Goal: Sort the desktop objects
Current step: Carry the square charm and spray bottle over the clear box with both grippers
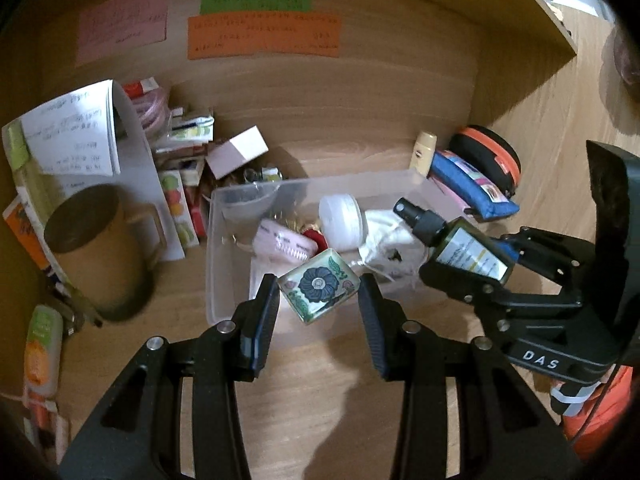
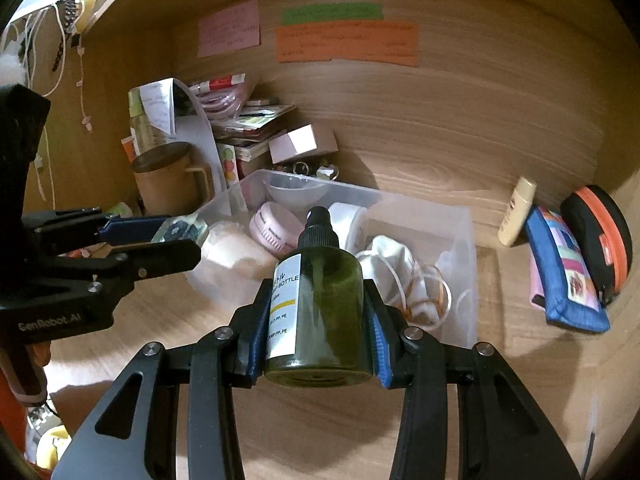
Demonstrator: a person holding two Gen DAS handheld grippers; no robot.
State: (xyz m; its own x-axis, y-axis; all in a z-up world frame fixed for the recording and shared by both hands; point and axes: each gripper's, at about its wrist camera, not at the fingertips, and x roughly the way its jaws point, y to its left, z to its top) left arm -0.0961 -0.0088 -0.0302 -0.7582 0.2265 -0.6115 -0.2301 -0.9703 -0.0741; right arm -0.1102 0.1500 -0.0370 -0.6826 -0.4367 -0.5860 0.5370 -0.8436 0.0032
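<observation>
Two grippers, two catches! Centre of the left wrist view, the left gripper (image 1: 319,292) has its blue pads clamped on a small glass tile with a dark blue flower (image 1: 318,285), tilted on a corner, held in the air over the near wall of the clear plastic bin (image 1: 224,248). Right of that view, the right gripper (image 1: 476,264) comes in from the side carrying a dark green spray bottle (image 1: 468,250), black nozzle pointing to the upper left.

Switch to the right wrist view: the spray bottle (image 2: 320,300) sits squarely between the closed pads of the right gripper (image 2: 318,320), base toward the camera, nozzle aimed at the bin (image 2: 460,280) beyond. At left of this frame the left gripper (image 2: 176,236) shows its flower tile (image 2: 180,230) just beside the bin's left corner.

Inside the bin: a pink round case (image 1: 280,240), a white jar (image 1: 344,220) and white cloth (image 1: 384,236). Left of centre stands a brown mug (image 1: 96,248); at right, a blue pouch (image 1: 472,184) leans against a black and orange case (image 1: 492,156), with a small cream tube (image 1: 423,152) beside them.
</observation>
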